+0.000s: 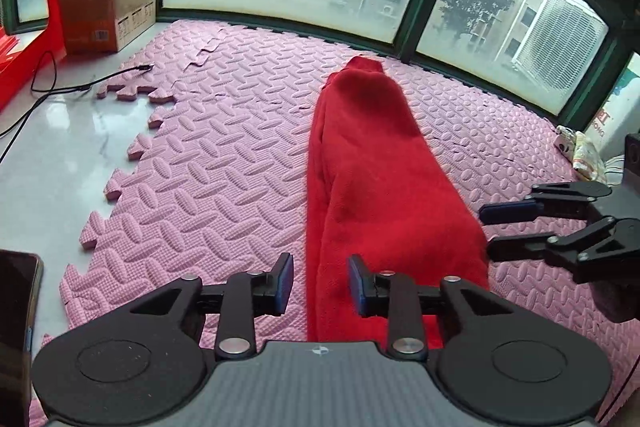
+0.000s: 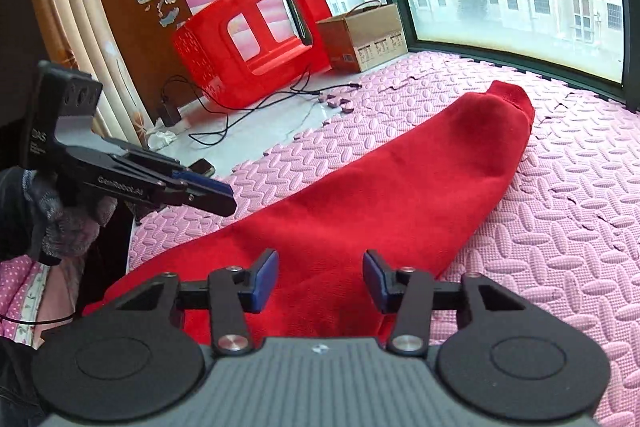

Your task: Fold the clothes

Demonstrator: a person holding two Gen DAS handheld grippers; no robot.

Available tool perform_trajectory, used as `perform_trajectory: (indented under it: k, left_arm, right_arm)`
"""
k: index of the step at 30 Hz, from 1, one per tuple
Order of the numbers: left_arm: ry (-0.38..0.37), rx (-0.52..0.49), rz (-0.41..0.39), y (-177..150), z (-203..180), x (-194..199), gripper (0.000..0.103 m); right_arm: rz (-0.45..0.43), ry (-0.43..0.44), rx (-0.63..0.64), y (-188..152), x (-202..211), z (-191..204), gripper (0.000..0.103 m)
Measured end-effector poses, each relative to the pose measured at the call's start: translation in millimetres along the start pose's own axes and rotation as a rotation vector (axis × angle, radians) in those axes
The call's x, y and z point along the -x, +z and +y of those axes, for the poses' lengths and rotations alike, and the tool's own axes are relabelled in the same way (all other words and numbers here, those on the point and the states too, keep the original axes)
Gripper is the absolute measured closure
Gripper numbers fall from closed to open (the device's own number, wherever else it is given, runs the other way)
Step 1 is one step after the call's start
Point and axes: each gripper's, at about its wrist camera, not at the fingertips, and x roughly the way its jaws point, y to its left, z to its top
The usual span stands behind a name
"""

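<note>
A red fleece garment (image 1: 372, 167) lies folded lengthwise into a long narrow strip on the pink foam mat (image 1: 224, 163), running away toward the window. It also shows in the right wrist view (image 2: 400, 187). My left gripper (image 1: 320, 285) is open and empty, hovering over the near left edge of the garment. My right gripper (image 2: 320, 281) is open and empty above the near end of the garment. The right gripper also shows in the left wrist view (image 1: 486, 231) just right of the cloth. The left gripper shows in the right wrist view (image 2: 228, 199) at the left.
A cardboard box (image 1: 108, 11) and an overturned red plastic stool (image 2: 256, 27) stand at the far left by the window. Black cables (image 1: 48, 95) lie on the bare tile floor. A dark phone (image 1: 16, 327) lies near left. A small patterned packet (image 1: 582, 147) lies at the mat's right edge.
</note>
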Motion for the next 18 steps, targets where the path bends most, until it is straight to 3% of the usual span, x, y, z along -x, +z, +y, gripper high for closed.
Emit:
perform_trajectory:
  k: [5, 9, 14, 18]
  left_arm:
    - [-0.03, -0.06, -0.009, 2, -8, -2, 0.073]
    - [-0.018, -0.086, 0.011, -8, -3, -8, 0.074]
    - [-0.101, -0.091, -0.05, -17, -6, 29, 0.074]
    - [-0.179, -0.155, -0.063, -36, -20, 48, 0.074]
  right_arm:
    - [0.06, -0.079, -0.002, -9, -14, 6, 0.057]
    - [0.052, -0.14, 0.005, -8, -6, 21, 0.056]
    - [0.051, -0.109, 0.064, -8, 12, 57, 0.053]
    - [0.075, -0.1, 0.103, -17, 16, 88, 0.05]
